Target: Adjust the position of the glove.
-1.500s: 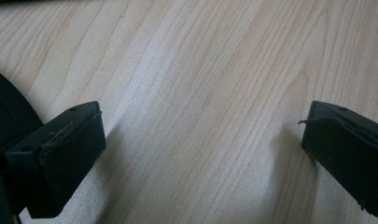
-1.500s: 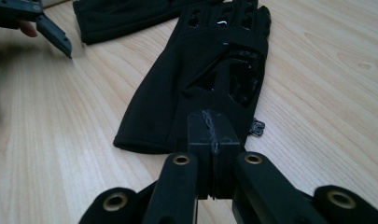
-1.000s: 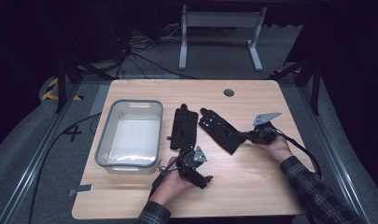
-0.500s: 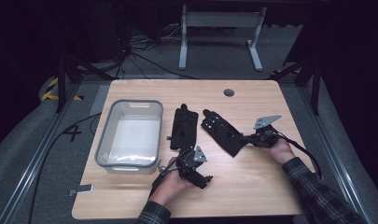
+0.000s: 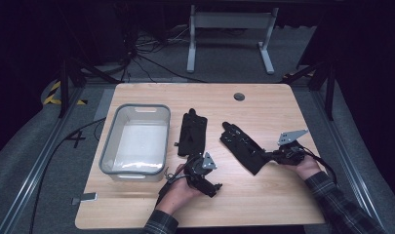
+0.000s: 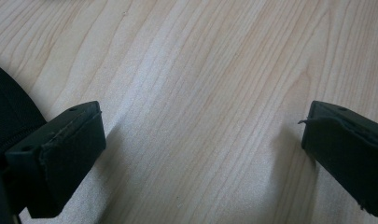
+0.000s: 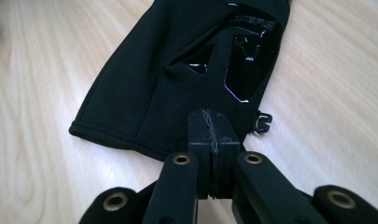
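bin (image 5: 136, 141) empty | right gripper (image 7: 210, 140) jaws clamped on right glove (image 5: 244, 146) cuff | left gripper (image 6: 200, 140) jaws wide, idle on worktop (image 5: 273, 112) | left glove (image 5: 192, 132) untouched

High view overlooks whole table (image 5: 263, 105); gripper views sit close, seemingly sharing its wood surface.

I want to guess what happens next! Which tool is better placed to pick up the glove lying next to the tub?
Probably the left tool: its jaws are open and sit just below that glove. The right tool is already shut on the other glove.
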A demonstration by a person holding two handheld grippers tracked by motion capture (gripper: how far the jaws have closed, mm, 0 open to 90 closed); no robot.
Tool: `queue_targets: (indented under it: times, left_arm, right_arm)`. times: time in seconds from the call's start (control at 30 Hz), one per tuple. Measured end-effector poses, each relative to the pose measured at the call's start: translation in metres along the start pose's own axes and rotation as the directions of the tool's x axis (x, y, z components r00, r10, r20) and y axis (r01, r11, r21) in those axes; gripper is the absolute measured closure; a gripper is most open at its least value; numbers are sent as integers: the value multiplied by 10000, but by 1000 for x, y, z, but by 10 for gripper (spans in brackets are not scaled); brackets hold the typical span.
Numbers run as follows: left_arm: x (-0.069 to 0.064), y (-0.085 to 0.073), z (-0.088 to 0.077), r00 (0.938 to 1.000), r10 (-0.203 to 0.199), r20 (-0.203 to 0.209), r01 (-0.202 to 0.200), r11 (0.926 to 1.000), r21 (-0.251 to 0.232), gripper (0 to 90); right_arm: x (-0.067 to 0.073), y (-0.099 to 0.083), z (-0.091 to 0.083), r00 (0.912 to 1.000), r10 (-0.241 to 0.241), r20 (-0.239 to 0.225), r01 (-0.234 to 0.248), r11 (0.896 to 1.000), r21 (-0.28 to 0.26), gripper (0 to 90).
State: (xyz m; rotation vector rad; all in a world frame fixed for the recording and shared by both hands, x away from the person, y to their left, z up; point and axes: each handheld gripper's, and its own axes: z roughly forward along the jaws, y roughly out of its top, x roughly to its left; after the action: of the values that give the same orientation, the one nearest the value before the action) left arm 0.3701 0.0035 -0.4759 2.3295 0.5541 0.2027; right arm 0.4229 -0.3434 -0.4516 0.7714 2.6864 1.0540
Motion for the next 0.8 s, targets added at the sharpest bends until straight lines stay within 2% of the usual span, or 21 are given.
queue_targets:
  times: [0.57, 0.77, 0.8]
  left_arm:
    - [0, 0, 0, 10000, -1, 3, 1, 10000, -1, 0]
    - [0, 0, 0, 10000, 12, 7, -12, 10000, -16, 0]
    - [0, 0, 0, 10000, 14, 6, -14, 10000, -14, 0]
  right_arm:
    - [20, -30, -30, 10000, -32, -78, 34, 9994, 340, 900]
    - [33, -41, -39, 9996, -89, -274, 101, 9990, 444, 900]
    - [39, -44, -42, 9995, -96, -287, 109, 9989, 461, 900]
